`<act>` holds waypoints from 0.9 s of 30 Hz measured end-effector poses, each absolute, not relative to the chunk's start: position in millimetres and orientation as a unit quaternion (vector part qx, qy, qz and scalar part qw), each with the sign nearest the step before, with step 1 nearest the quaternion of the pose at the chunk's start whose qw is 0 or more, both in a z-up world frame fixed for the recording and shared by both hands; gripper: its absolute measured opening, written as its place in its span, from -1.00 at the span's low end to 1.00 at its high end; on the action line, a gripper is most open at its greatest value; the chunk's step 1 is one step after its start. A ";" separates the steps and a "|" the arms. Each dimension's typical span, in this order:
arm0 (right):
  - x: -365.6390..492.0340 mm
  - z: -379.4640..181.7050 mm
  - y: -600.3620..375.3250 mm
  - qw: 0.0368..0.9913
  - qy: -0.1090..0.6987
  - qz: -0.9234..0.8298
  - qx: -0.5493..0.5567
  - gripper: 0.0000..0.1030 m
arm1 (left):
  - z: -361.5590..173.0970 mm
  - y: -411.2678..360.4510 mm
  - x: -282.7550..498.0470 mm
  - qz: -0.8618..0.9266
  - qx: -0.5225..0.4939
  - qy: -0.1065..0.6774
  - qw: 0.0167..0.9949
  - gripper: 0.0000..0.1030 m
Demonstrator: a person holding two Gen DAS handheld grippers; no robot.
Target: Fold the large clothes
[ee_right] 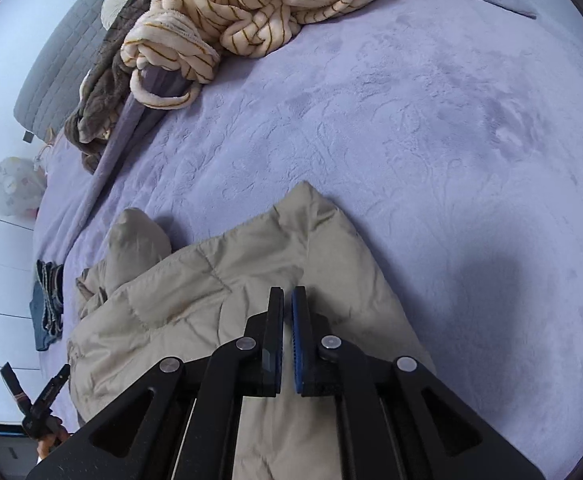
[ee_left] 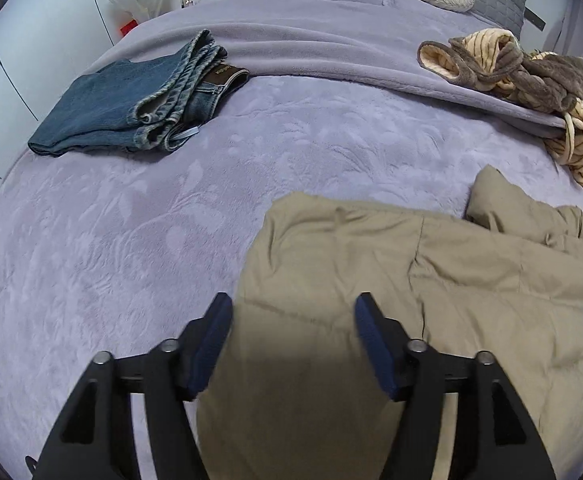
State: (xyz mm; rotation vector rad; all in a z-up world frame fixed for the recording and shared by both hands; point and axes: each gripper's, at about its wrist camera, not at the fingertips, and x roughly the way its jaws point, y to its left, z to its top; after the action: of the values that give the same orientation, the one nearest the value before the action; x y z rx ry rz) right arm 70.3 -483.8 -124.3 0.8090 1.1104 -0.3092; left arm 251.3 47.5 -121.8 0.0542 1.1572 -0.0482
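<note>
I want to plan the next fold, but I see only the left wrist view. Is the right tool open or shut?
Observer: The right tool is shut, above the beige jacket; no cloth shows between its pads.
Operator: What lies right of the jacket?
Observer: Bare purple blanket, up to the striped robe.
Operator: Does the jacket have a corner there?
Observer: Yes, one pointed corner, ahead of the right tool.
</note>
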 end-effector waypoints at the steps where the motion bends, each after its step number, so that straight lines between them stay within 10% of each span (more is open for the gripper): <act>1: 63.6 -122.0 -480.6 0.761 0.512 -0.141 0.374 -0.89 | -119.4 48.6 242.2 -0.025 0.026 0.548 0.835 0.35; 4: 41.9 -118.5 -469.7 0.756 0.514 -0.140 0.381 -0.81 | -117.3 50.9 217.6 -0.034 0.019 0.568 0.822 0.35; 7: 21.7 -115.7 -458.9 0.751 0.512 -0.139 0.394 -0.31 | -116.3 53.4 193.8 -0.033 0.011 0.581 0.813 0.38; 9: 7.0 -112.0 -452.7 0.750 0.507 -0.138 0.401 0.07 | -114.5 54.5 179.4 -0.034 0.003 0.586 0.810 0.90; 27: -84.0 -119.8 -416.9 0.719 0.515 -0.116 0.453 0.59 | -125.2 55.8 94.8 -0.052 -0.016 0.626 0.778 1.00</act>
State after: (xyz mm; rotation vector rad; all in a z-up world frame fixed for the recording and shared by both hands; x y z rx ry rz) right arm -84.0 -416.9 -119.8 1.0010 1.1386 -0.2566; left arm 94.8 55.8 -125.2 -0.0343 1.3530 -0.1122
